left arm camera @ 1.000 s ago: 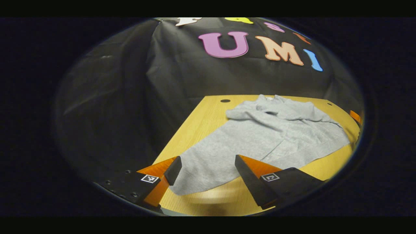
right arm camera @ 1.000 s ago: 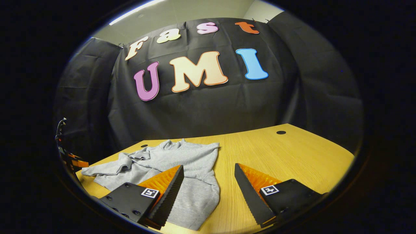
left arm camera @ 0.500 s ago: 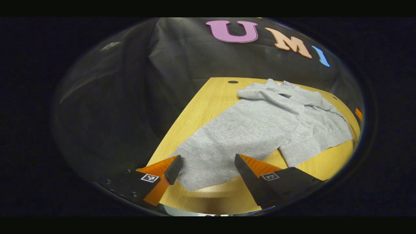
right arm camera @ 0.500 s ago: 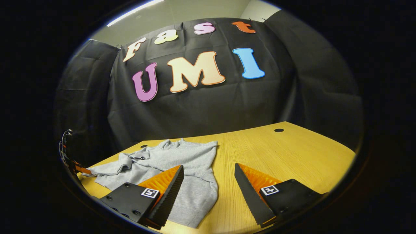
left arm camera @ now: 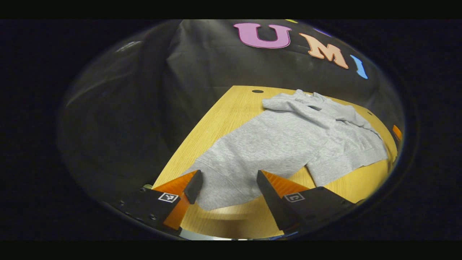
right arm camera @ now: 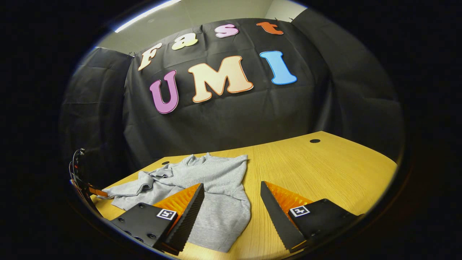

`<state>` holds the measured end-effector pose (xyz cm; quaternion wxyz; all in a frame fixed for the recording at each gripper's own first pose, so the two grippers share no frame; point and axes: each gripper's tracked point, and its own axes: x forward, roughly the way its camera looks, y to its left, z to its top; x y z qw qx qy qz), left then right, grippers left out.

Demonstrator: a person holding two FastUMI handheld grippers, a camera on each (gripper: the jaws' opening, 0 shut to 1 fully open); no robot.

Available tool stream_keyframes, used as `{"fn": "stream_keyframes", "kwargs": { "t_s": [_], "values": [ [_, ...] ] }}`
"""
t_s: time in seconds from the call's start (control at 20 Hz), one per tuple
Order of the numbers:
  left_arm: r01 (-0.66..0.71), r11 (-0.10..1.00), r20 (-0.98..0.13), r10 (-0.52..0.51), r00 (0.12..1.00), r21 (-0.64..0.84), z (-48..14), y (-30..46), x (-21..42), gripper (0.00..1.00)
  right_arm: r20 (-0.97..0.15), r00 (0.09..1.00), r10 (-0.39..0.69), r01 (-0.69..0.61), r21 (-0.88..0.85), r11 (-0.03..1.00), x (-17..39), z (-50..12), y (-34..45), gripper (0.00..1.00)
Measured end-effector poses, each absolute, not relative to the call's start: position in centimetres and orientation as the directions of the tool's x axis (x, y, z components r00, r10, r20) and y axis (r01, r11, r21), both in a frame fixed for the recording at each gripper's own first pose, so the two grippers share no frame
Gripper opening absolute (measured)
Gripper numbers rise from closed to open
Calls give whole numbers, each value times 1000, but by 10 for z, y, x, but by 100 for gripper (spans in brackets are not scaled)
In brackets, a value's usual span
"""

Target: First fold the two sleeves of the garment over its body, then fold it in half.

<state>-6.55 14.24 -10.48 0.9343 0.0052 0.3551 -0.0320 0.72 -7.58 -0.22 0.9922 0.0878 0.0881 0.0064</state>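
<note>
A grey sweatshirt (left arm camera: pixel 281 141) lies crumpled on the yellow wooden table (left arm camera: pixel 231 108), its collar at the far end and one sleeve bunched across the top. My left gripper (left arm camera: pixel 228 177) is open just above the table's near edge, and the garment's nearest banded corner lies between its fingers without being pinched. In the right gripper view the sweatshirt (right arm camera: pixel 216 180) lies left of centre. My right gripper (right arm camera: pixel 231 187) is open above its near right edge, the left finger over the cloth and the right finger over bare wood.
The table (right arm camera: pixel 325 169) stretches bare to the right of the garment, with small round holes (right arm camera: pixel 314 141) near its back edge. The black cloth wall hangs close behind. The other gripper's orange part (right arm camera: pixel 96 191) sits at the far left.
The left gripper tilted down and drew in toward the garment's near corner, so the table sits higher in its view. The right gripper shifted slightly, and more cloth now lies between its fingers.
</note>
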Motion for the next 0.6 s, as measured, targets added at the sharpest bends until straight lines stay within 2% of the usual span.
{"fn": "stream_keyframes", "kwargs": {
  "t_s": [0.05,0.1,0.2,0.35,0.4,0.55,0.6],
  "values": [
    [64,998,-661,-59,748,-16,-105,139,-65,87,-173,985,26,5,177,984,7,-2,-77,97],
    [65,998,-661,-58,748,-15,-106,136,-65,77,-172,985,24,8,181,983,6,-2,-79,97],
    [67,998,-665,-56,745,-9,-108,132,-65,64,-172,985,21,13,192,981,5,-3,-81,97],
    [77,997,-665,-61,745,-5,-107,123,-65,51,-181,983,18,20,203,979,3,-6,-84,97],
    [85,996,-661,-60,748,5,-108,122,-65,41,-183,983,19,20,206,978,3,-6,-84,97],
    [98,995,-651,-60,757,23,-107,116,-65,32,-180,984,16,22,208,978,1,-2,-87,97],
    [95,995,-654,-56,755,24,-108,116,-65,23,-175,984,15,22,209,978,1,-1,-87,97]
  ]
}}
